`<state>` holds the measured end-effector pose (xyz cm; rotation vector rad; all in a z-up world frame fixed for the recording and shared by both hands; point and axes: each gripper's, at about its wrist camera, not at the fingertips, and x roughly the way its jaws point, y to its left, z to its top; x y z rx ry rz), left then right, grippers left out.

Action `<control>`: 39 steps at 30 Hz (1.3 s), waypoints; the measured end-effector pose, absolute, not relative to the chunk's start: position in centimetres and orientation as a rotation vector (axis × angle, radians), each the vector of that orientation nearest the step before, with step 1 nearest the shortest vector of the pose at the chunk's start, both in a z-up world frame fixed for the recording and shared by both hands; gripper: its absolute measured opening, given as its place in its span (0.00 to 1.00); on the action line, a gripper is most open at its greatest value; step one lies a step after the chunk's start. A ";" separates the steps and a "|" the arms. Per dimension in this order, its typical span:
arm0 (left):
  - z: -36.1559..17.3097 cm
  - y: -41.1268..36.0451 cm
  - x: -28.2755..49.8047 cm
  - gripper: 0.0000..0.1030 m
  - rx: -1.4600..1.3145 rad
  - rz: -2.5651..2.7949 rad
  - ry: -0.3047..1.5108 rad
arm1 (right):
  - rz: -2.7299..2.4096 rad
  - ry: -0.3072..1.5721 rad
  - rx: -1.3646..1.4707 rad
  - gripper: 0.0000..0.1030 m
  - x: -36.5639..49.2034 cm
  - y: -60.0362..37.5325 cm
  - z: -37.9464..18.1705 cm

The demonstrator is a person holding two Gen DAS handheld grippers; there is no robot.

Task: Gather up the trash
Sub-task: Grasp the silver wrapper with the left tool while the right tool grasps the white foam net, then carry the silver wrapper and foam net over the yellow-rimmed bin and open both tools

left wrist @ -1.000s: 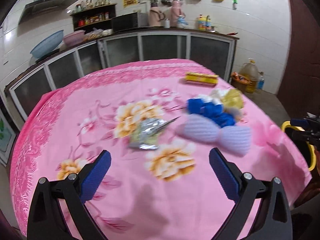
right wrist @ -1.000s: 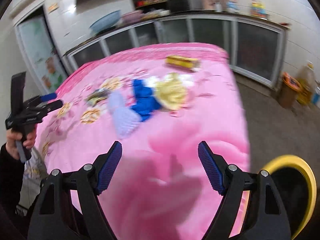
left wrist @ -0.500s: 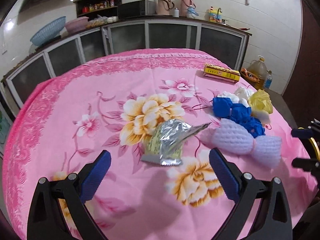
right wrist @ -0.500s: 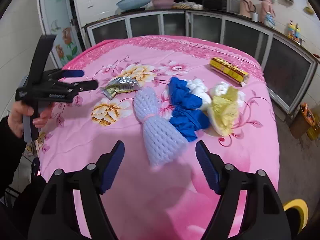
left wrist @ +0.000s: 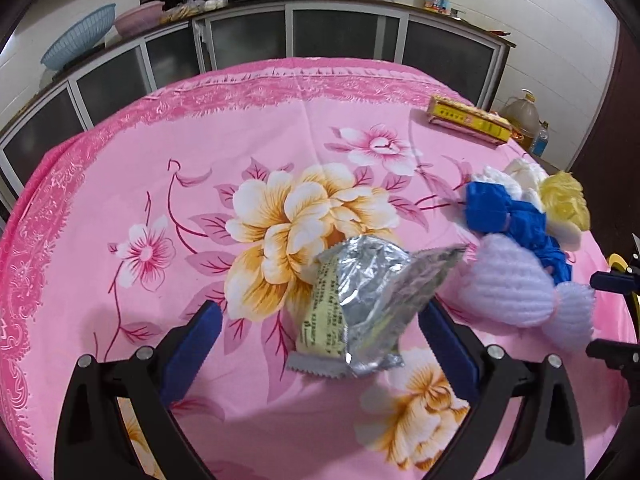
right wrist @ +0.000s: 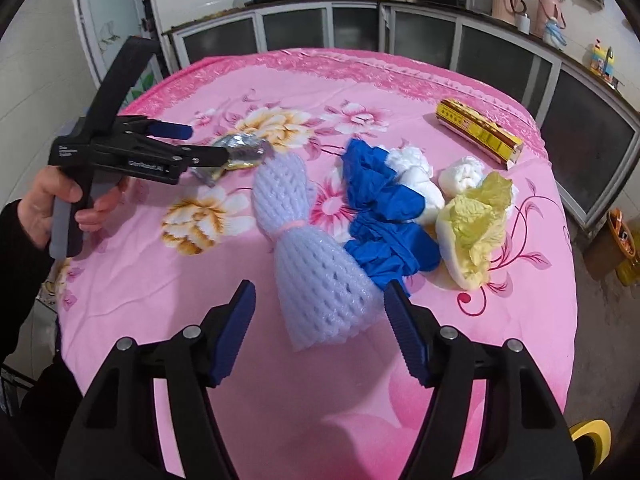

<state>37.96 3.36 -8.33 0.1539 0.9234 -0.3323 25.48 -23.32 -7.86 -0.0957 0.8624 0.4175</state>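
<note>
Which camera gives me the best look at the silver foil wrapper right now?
The left wrist view: the silver foil wrapper lies large and unobstructed between the open left gripper fingers. In the right wrist view it is small, far off and partly hidden behind the left gripper.

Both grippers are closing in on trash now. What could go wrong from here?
1. The right gripper, jaws closing around the foam fruit net, may also snag the blue gloves touching it.
2. The left gripper straddles the crumpled foil wrapper; its pads might pinch the pink tablecloth.
</note>
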 end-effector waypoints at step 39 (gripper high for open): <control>-3.4 5.2 29.5 0.22 0.100 -0.297 0.832 | 0.321 0.900 0.066 0.14 20.1 -27.1 -5.0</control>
